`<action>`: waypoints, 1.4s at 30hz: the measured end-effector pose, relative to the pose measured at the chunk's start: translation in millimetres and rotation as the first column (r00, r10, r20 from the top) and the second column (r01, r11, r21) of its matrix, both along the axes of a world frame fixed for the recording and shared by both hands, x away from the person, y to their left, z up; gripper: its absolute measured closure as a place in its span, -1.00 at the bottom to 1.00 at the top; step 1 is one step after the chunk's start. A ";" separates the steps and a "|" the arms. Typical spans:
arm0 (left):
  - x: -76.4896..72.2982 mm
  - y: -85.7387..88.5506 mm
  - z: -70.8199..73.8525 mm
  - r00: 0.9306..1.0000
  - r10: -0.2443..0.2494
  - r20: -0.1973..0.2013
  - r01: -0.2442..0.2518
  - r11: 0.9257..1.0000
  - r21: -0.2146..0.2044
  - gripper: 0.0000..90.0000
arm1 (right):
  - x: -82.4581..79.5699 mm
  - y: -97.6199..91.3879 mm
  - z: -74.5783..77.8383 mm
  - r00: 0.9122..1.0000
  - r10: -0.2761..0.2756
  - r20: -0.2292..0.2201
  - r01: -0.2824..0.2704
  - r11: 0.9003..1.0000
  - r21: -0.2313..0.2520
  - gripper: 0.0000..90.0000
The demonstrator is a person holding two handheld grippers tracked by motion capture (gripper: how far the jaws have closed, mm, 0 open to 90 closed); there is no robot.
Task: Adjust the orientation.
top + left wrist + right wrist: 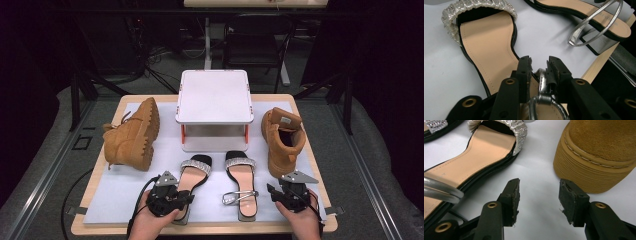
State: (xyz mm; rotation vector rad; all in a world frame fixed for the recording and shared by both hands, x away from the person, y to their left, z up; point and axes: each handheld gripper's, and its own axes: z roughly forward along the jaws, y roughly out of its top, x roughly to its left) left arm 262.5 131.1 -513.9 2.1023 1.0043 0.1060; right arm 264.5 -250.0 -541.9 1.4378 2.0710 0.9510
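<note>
Left gripper view: spread left claw (539,65) straddles sandal's (489,50) glossy silver strap (541,85), pads apart.

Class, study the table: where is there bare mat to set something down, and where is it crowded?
Free: the rack's bare top, the mat's near-left corner below the tipped boot, and the strip between the two sandals. Crowded: beside the upright boot, near the right gripper.

High view looks down; both gripper views sit close, sharing the right sandal (584,15)
</note>
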 end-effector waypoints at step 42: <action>1.1 51.3 -9.3 0.993 0.115 -0.028 -0.114 0.993 0.041 0.63 | -0.5 -4.0 1.1 1.000 -0.013 0.010 0.013 1.000 0.012 0.12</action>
